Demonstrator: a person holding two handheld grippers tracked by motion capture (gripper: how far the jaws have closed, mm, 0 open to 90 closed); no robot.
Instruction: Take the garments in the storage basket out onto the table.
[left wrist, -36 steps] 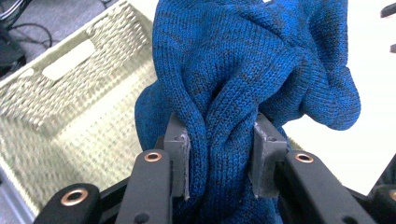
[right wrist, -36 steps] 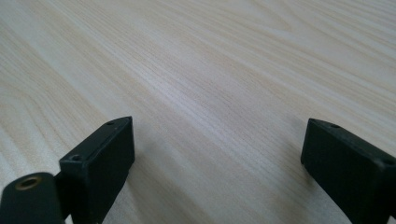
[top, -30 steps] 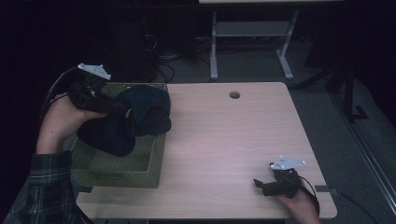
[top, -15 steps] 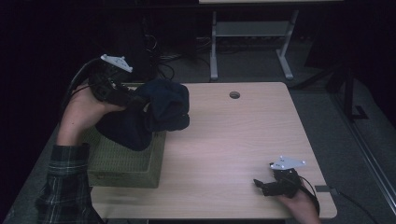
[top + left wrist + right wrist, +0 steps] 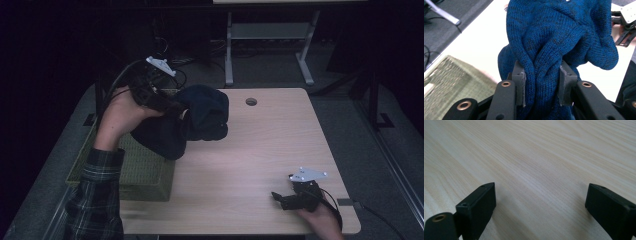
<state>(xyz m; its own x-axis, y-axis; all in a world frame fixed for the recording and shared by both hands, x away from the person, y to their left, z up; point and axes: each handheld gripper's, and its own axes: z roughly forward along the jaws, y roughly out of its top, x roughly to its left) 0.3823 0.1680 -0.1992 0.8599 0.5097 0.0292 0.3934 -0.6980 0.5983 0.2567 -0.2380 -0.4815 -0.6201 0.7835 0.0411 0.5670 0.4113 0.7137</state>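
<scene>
At the desk's [image 5: 280, 150] near right corner the right gripper [image 5: 286, 199] rests on the wood, jaws wide and holding nothing; its own view shows bare desktop between them. Farther back on the left, a basket [image 5: 145, 172] sits at the desk's left edge. Beyond it, the left gripper [image 5: 172, 106] is clamped on a bunched fold of the blue sweater [image 5: 202, 117], both pads [image 5: 522, 86] pressing into the knit. The sweater hangs in the air over the basket's far right corner and the desk beside it, 1 lobe drooping toward the wood. As I judge it, the lift out of the basket is done; setting the sweater on the desk and spreading or folding it with both grippers is left.
</scene>
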